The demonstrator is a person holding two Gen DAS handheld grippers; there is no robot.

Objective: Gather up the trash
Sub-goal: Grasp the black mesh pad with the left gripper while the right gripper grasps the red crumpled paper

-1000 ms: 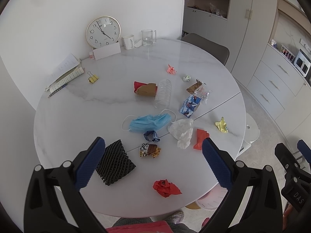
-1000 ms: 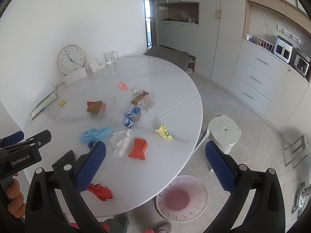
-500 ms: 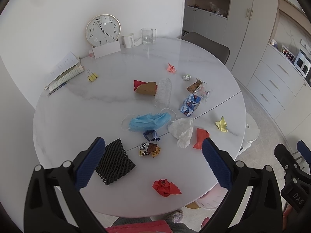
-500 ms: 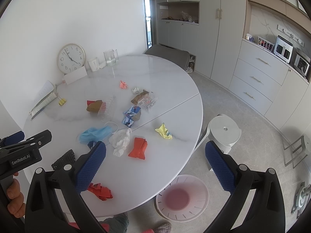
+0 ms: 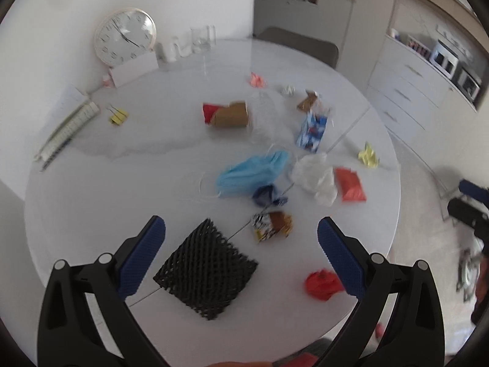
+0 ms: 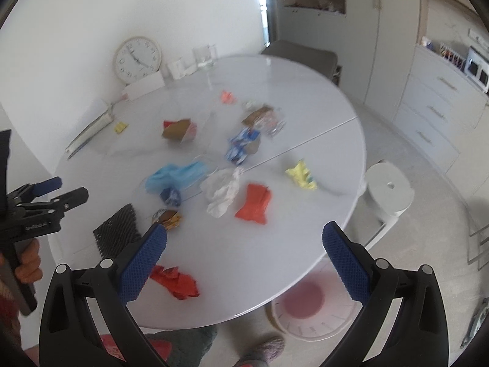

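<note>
Trash lies scattered on a round white table (image 5: 91,189): a black foam net (image 5: 206,275), a red crumpled wrapper (image 5: 321,284), a blue face mask (image 5: 253,172), a white tissue (image 5: 316,177), a red packet (image 5: 350,183), a yellow wrapper (image 5: 368,156) and a brown cup (image 5: 230,114). My left gripper (image 5: 241,235) is open and empty above the foam net. My right gripper (image 6: 243,241) is open and empty above the table's near edge, with the red crumpled wrapper (image 6: 175,281) below its left finger. A pink bin (image 6: 308,309) stands on the floor under the table edge.
A clock (image 5: 125,35), a white card, cups and a glass (image 5: 204,38) stand at the back. A notebook (image 5: 67,128) and yellow clip (image 5: 117,116) lie at the left. A white stool (image 6: 388,189) stands right of the table. Cabinets line the right wall.
Both grippers have moved forward and lower toward the table, so the trash looms larger. Both stay open. The frames now are motion-blurred.
</note>
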